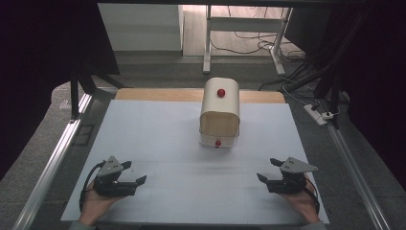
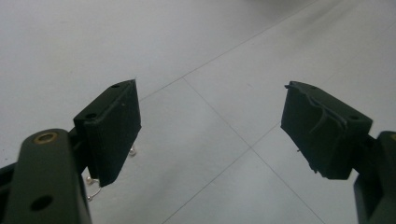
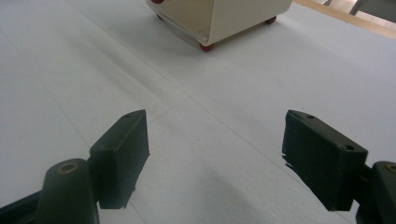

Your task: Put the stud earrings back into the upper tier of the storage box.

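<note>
Two grippers, left gripper [image 1: 136,173] and right gripper [image 1: 268,170], rest released, well apart from the cream arched wooden box [image 1: 219,112]; probably light and rigid, best grasped by its red knob [image 1: 220,92].

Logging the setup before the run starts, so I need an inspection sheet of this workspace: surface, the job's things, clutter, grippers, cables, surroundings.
Surface: white table top with faint seams, wooden edge at the far side.
Job's things: cream bread box with a rounded top, upright at centre far; red knob on top, another red knob low on its front.
Clutter: nothing seen.
Grippers: left gripper and right gripper near the front edge, both open, nothing between the fingers, well apart from the box.
Cables: a cable trails from each gripper; more lie on the floor beyond.
Surroundings: power strip on the floor at right, white desk frame behind.
</note>
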